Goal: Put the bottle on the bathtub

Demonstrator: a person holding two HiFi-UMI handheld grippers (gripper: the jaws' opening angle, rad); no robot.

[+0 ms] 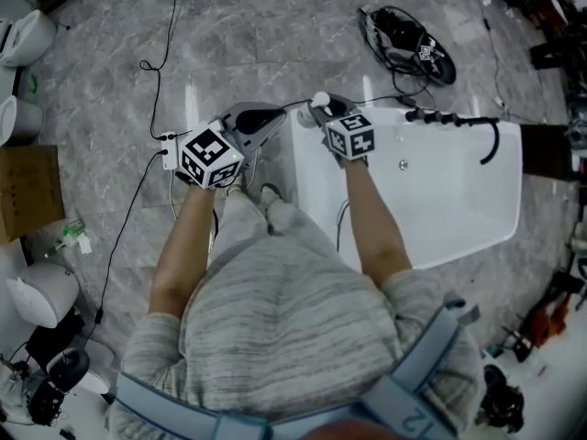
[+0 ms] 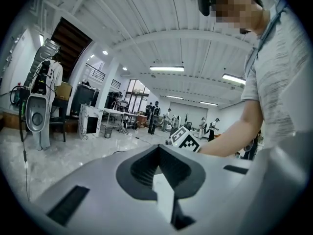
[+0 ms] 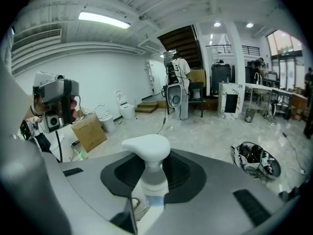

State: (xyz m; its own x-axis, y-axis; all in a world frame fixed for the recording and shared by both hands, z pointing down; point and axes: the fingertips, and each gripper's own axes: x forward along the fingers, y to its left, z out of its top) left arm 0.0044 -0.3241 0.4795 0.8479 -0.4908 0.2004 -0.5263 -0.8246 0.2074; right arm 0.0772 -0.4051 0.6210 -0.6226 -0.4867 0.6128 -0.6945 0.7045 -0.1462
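Observation:
A pump bottle with a white pump head (image 3: 146, 150) stands upright between the jaws of my right gripper (image 3: 151, 180), which is shut on its neck. In the head view the bottle (image 1: 320, 100) and right gripper (image 1: 323, 110) are over the near left corner of the white bathtub (image 1: 307, 183). My left gripper (image 1: 266, 117) hovers just left of the tub rim. It is shut and holds nothing (image 2: 159, 176). The right gripper's marker cube (image 2: 186, 140) shows beyond it.
A black faucet with hose (image 1: 451, 117) sits on the tub's far rim. A black bag of cables (image 1: 408, 42) lies on the floor beyond. A cardboard box (image 1: 27, 191) and toilets (image 1: 26, 37) stand at the left, and a cable (image 1: 156, 71) runs across the marble floor.

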